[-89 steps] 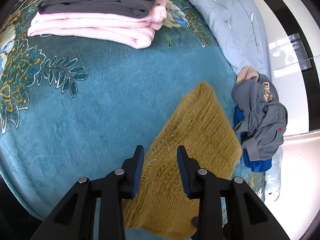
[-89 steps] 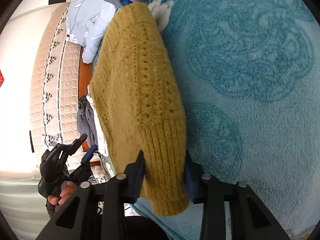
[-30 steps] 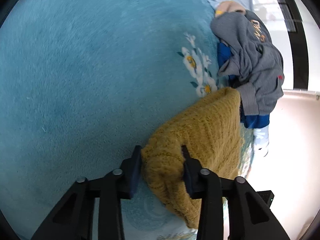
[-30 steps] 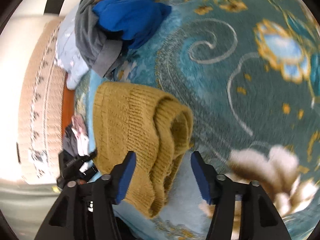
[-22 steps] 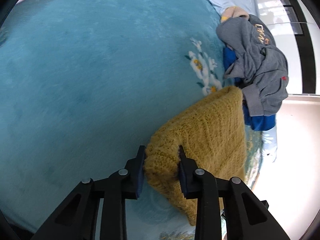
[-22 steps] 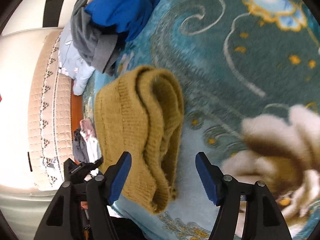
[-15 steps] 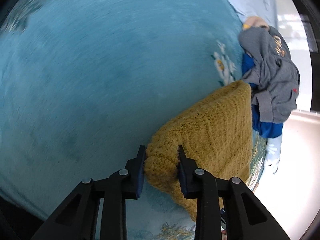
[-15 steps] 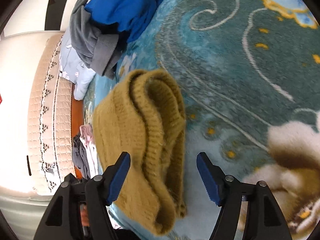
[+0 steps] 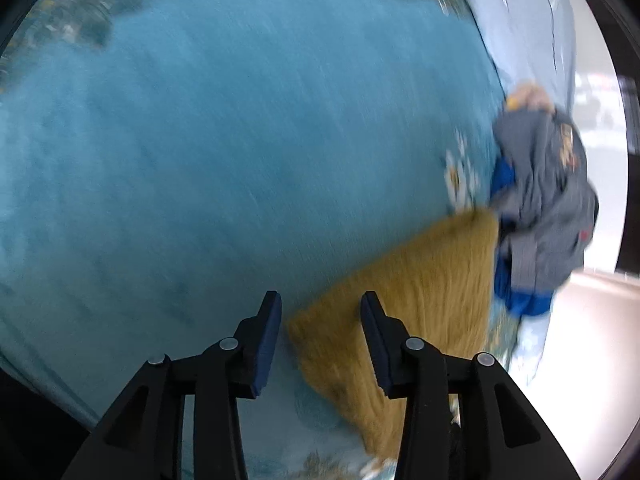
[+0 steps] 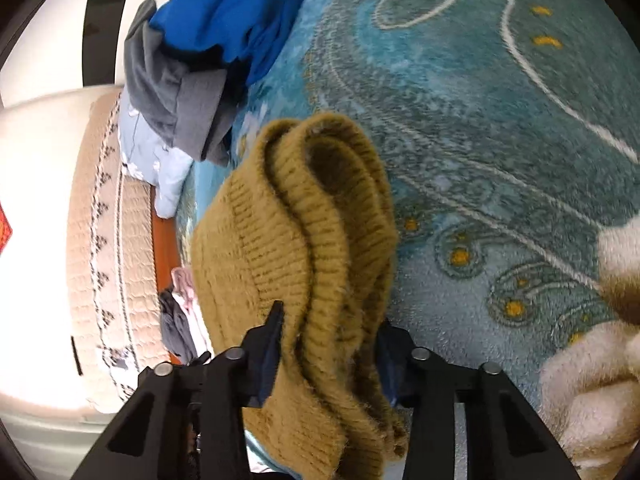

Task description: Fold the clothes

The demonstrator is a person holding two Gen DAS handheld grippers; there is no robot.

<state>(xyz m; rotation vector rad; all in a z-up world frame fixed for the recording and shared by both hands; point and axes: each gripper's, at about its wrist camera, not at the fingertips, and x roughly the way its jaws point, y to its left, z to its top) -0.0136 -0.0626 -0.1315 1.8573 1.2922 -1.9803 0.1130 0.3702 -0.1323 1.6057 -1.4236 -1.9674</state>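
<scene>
On the teal floral blanket (image 9: pixel 192 168), the folded mustard-yellow knitted sweater (image 10: pixel 304 248) has been released by the now-spread left gripper (image 9: pixel 320 320) and is pinched by the right gripper (image 10: pixel 328 332), indicating handover for stacking.

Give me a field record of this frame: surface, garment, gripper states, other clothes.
surface: teal blanket with floral pattern
garment: mustard sweater, folded into layers, lying on the blanket
left gripper: open, jaws apart, sweater edge below and between them, not pinched
right gripper: jaws on either side of the sweater's folded layers, closed on them
other clothes: unfolded pile of grey top and blue garment beyond the sweater
image quality: left view motion-blurred
</scene>
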